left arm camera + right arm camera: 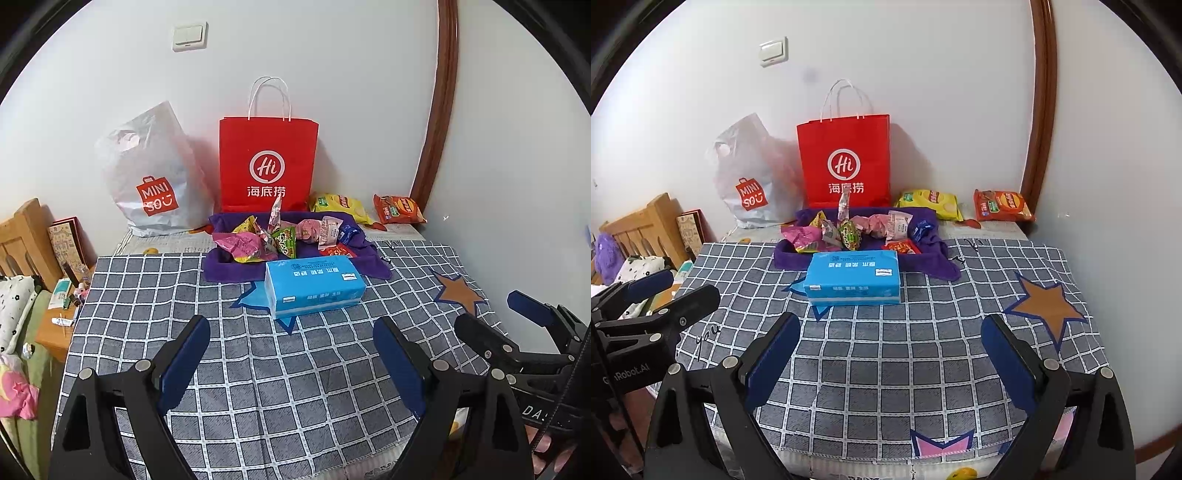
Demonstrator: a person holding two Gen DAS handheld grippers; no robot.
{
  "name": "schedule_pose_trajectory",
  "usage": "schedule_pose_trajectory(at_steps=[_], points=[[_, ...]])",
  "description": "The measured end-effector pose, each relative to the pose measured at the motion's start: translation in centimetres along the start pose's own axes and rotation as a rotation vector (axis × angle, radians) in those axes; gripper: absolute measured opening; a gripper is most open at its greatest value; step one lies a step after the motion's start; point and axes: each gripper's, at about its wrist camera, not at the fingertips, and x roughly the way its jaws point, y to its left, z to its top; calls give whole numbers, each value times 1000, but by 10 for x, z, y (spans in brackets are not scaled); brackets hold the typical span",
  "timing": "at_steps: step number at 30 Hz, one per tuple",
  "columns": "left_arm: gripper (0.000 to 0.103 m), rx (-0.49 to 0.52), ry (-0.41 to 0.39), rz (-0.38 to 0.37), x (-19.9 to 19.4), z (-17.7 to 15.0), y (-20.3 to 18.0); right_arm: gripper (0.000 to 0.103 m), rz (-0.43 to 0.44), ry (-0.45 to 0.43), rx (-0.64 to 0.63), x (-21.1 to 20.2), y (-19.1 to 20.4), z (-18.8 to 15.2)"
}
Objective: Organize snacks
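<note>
Several small snack packets (275, 236) (846, 230) lie in a heap on a purple cloth (225, 267) (934, 269) at the back of the table. A yellow chip bag (338, 205) (931, 203) and an orange chip bag (399, 208) (1003, 205) lie by the wall at the back right. A blue tissue pack (314, 286) (853, 277) lies in front of the cloth. My left gripper (291, 354) is open and empty over the near table. My right gripper (890, 350) is open and empty, to the right of the left one.
A red paper bag (267, 162) (846, 162) and a white Miniso plastic bag (151, 177) (750, 177) stand against the wall. The table wears a grey checked cloth (258, 369) (905, 369). A wooden headboard (26, 236) and bedside clutter are at the left.
</note>
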Motion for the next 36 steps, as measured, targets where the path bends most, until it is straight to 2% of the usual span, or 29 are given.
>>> schedule_pose_trajectory(at_steps=[36], points=[[90,10,2,0,0,0,-4,97,8,-2,-3,2,0,0]])
